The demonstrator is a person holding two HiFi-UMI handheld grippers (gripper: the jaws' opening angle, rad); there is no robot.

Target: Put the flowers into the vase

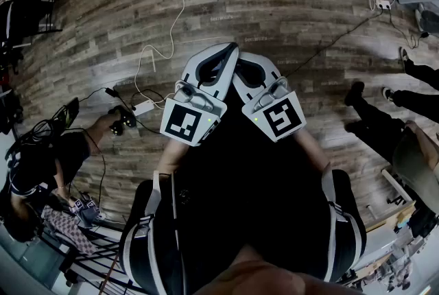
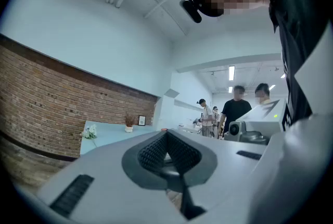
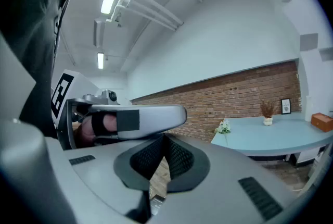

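While the person stood over the wood floor (image 1: 295, 19), the left gripper (image 2: 167, 148) was held close in front of the chest, jaws pressed together with nothing between them. Same for the right gripper (image 3: 158, 157): jaws fully together, empty. In the head view the two pointed away from the body, tips angled inward and nearly meeting, marker cubes (image 1: 188, 121) side by side. The flowers (image 3: 223, 127), white with green leaves, were on the pale blue bench (image 3: 281, 134) at its end by the brick wall (image 3: 229, 98), well apart from both grippers. Whether they lay flat or stood up could not be told. Further along the bench, near the back wall, stood a small white vase (image 3: 267, 121) with dry stems in it. A little picture frame (image 3: 285, 106) was just beside it and an orange box (image 3: 322, 122) farther along. White cables (image 1: 171, 26) ran across the floor. Other people (image 2: 237, 111) stood in the far part of the room.
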